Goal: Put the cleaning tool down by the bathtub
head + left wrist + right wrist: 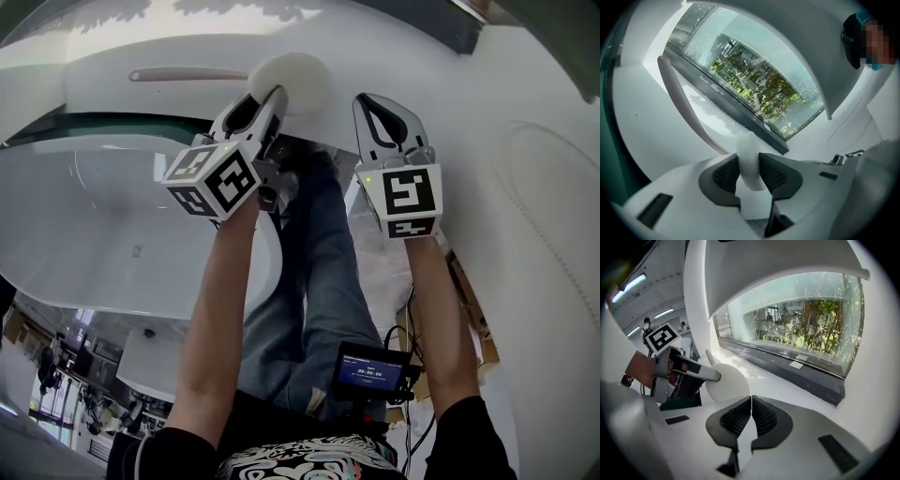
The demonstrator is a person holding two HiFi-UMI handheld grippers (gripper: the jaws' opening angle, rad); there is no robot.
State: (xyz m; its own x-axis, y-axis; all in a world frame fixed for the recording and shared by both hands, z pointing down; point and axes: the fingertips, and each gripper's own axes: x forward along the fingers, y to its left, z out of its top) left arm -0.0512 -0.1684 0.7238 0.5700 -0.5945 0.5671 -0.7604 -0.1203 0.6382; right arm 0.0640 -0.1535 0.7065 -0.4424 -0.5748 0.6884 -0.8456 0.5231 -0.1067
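The cleaning tool [298, 80] is a round white pad, held above the white ledge at the far side of the bathtub [103, 234]. My left gripper [267, 98] is shut on it. In the left gripper view the pad's edge [750, 161] stands upright, pinched between the dark ribbed pads [774, 174]. My right gripper [380, 103] hovers just right of the pad, shut with nothing in it. In the right gripper view its jaws [751, 404] meet, and the pad [727, 380] and the left gripper [679, 373] show to the left.
A slim pinkish bar [187, 73] lies along the white ledge behind the tub, also in the left gripper view [679, 101]. A long window [801, 329] with a dark sill runs past the ledge. The person's legs [319, 281] stand between the tub and a white wall at right.
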